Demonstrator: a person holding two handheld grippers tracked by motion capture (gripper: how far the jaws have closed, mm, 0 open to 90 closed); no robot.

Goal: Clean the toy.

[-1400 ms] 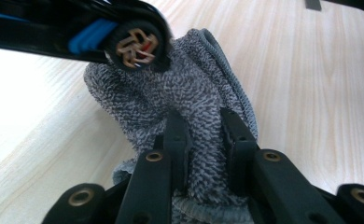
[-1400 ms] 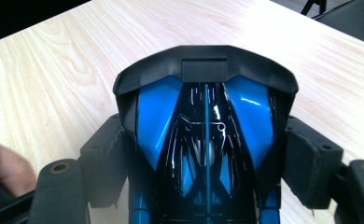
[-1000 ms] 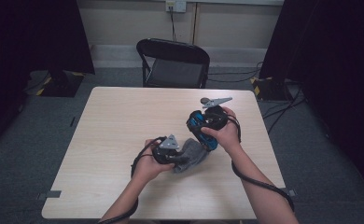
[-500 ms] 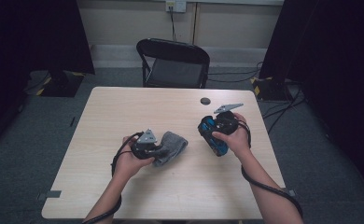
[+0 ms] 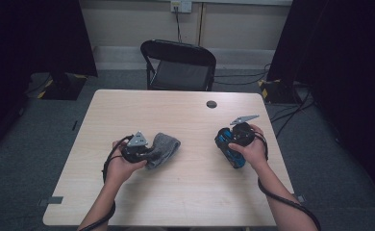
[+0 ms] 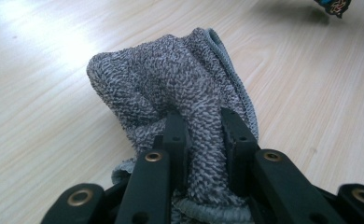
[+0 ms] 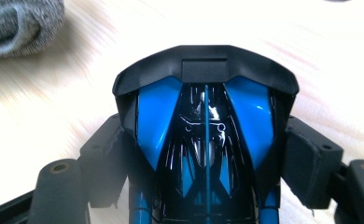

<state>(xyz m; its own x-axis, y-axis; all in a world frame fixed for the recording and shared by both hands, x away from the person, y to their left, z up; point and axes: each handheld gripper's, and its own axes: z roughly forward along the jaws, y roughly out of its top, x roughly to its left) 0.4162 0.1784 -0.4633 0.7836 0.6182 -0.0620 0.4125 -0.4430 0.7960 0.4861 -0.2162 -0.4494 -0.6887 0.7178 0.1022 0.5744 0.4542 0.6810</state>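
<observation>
A grey knitted cloth [image 5: 165,146] [image 6: 171,79] lies bunched on the wooden table [image 5: 176,202], left of centre. My left gripper [image 5: 146,151] [image 6: 202,126] is shut on its near end, and the fabric is pinched between the two black jaws. A glossy blue and black toy car [image 5: 228,150] [image 7: 203,93] sits lengthwise in my right gripper [image 5: 232,144] [image 7: 208,144], whose pads [image 7: 306,154] press on its sides, low over the table's right half. The right gripper view catches an edge of the cloth [image 7: 21,18] at top left. The car [image 6: 334,4] peeks into the left gripper view's top right corner.
A black folding chair [image 5: 178,62] stands behind the table's far edge. A small dark round disc [image 5: 211,104] sits near that edge. Bare wood lies between the two hands. Cables trail from each gripper along the person's forearms.
The hands, close together at the centre a second ago, have drawn apart. The left went left, dragging the cloth. The right went right and lower with the car.
</observation>
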